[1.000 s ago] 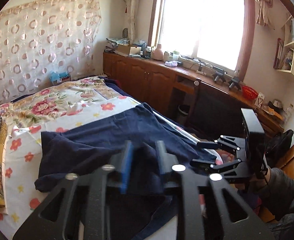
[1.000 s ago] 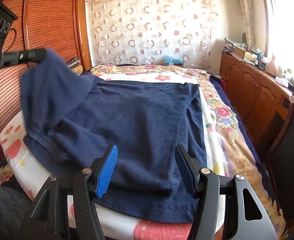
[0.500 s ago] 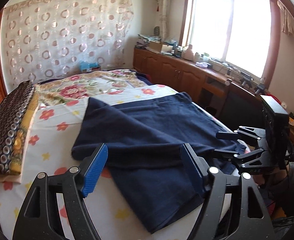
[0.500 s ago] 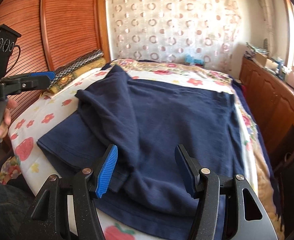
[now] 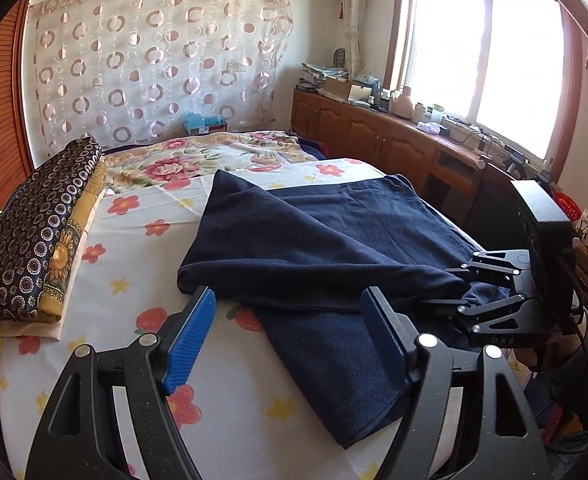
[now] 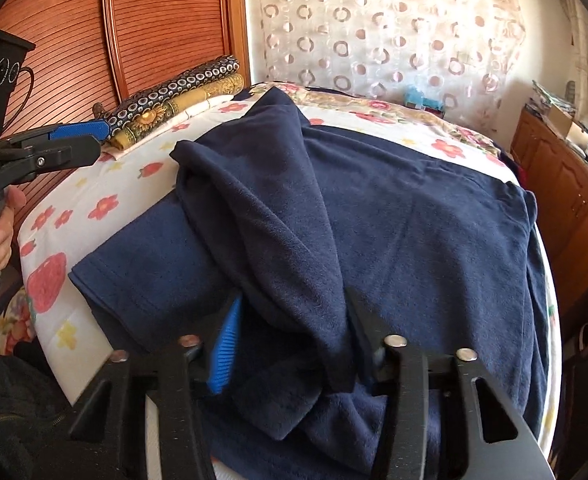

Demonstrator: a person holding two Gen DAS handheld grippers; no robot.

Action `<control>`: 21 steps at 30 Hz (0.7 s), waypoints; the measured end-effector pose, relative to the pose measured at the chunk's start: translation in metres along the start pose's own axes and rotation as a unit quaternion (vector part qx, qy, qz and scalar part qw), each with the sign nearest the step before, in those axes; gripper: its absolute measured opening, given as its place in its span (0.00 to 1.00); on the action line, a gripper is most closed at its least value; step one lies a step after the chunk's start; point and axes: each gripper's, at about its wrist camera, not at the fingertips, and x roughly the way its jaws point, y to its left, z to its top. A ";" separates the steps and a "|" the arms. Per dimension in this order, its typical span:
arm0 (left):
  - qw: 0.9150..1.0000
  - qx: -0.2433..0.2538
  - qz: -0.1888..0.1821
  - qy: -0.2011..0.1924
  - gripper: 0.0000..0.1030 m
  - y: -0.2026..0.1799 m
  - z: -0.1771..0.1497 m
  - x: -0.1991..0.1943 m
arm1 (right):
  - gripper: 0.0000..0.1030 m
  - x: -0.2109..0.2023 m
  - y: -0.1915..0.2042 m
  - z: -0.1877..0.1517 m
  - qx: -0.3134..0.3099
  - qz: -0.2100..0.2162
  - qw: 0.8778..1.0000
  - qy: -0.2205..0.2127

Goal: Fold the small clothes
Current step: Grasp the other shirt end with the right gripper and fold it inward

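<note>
Dark navy knit garment (image 5: pixel 334 240) spread on floral bedsheet (image 5: pixel 141 248), long axis near to far. Right gripper (image 6: pixel 294 344) nearer, jaws just closing around bunched near hem. Left gripper (image 5: pixel 289 336) wide, empty, left of garment.

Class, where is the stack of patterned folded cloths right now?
The patterned folded cloths lie at the bed's left edge in the left wrist view, left of the navy garment.
</note>
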 end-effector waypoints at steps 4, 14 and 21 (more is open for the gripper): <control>1.000 -0.001 0.003 0.001 0.74 0.002 -0.003 0.001 | 0.19 -0.001 0.001 0.004 -0.003 -0.003 1.000 -0.006; 1.000 -0.008 0.008 -0.005 0.74 0.004 -0.004 -0.001 | 0.10 -0.047 0.009 0.019 -0.009 -0.014 0.996 -0.091; 1.000 -0.005 0.006 -0.011 0.74 0.001 -0.005 -0.003 | 0.10 -0.083 0.000 0.022 -0.009 -0.041 0.991 -0.125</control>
